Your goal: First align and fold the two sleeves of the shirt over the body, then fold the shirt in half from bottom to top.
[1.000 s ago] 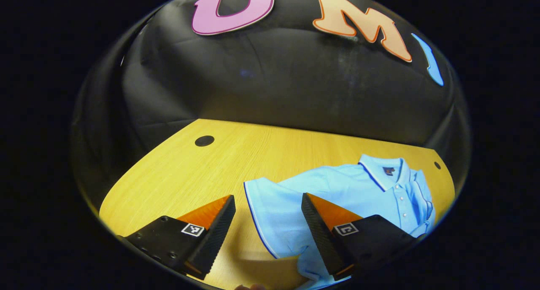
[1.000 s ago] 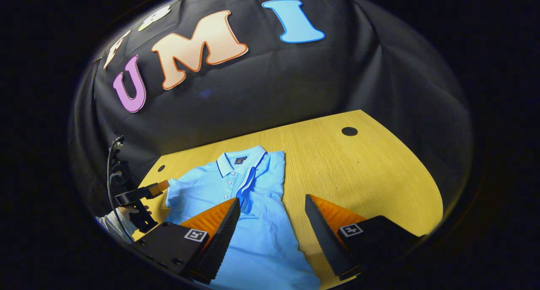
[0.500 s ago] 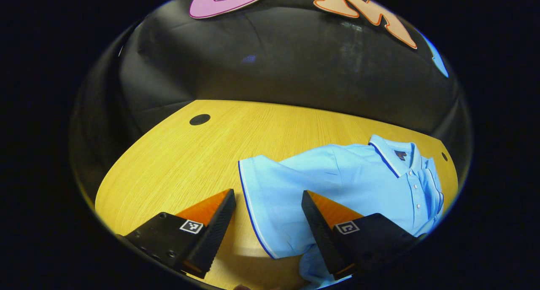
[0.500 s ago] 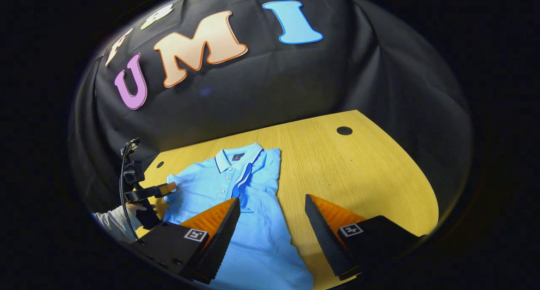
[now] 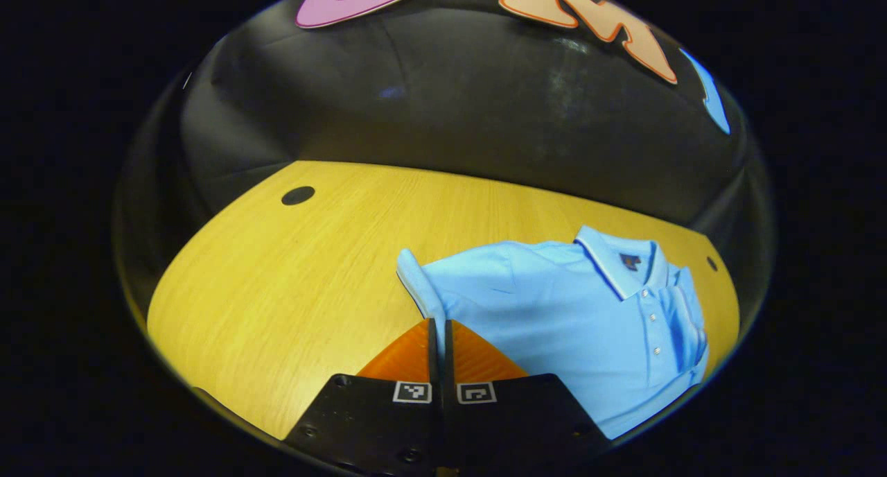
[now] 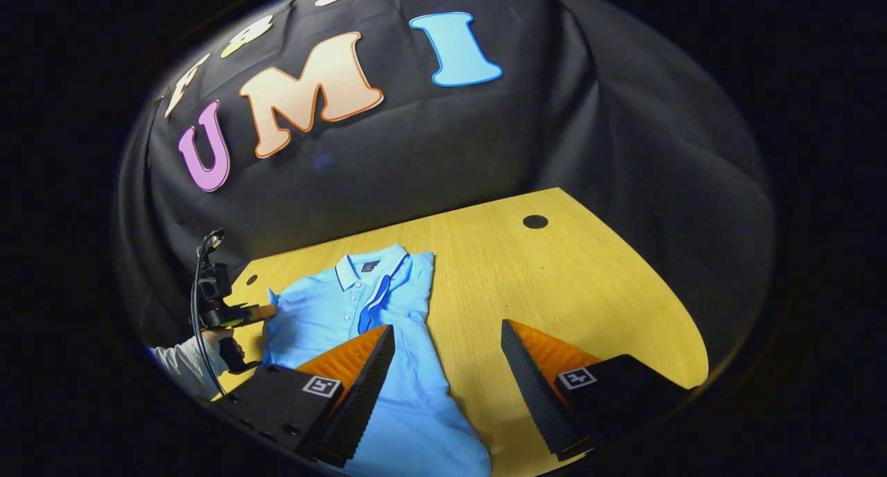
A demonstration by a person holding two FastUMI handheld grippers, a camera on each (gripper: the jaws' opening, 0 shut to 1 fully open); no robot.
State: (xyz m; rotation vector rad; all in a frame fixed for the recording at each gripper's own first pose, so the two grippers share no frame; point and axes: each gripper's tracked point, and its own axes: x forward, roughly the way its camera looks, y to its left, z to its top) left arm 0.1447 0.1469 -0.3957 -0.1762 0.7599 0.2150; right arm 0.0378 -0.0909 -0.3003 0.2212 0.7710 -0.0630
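1. Left gripper view: the left hand-held gripper (image 5: 438, 331) has its fingers pressed together on the hem edge of the shirt's sleeve (image 5: 416, 283), which stands up as a narrow ridge just ahead of the tips.
2. The light blue polo shirt (image 5: 575, 324) lies on the yellow wooden table (image 5: 291, 290), collar (image 5: 610, 262) toward the far edge and button placket running down the front.
3. A dark round hole (image 5: 298, 195) sits in the table's far left corner, well apart from the shirt.
4. Right gripper view: at the left edge, a person's hand (image 6: 215, 338) in a pale sleeve holds the left hand-held gripper (image 6: 267, 312), whose tips touch the shirt's sleeve.
5. The shirt (image 6: 409, 408) lies flat on the table (image 6: 589, 297); its other sleeve (image 6: 384, 290) lies folded over the body, its dark-trimmed edge beside the placket.
6. The right hand-held gripper (image 6: 447, 366) hangs above the shirt's lower part with its fingers spread wide, holding nothing; one finger overlaps the cloth, the other the bare wood.
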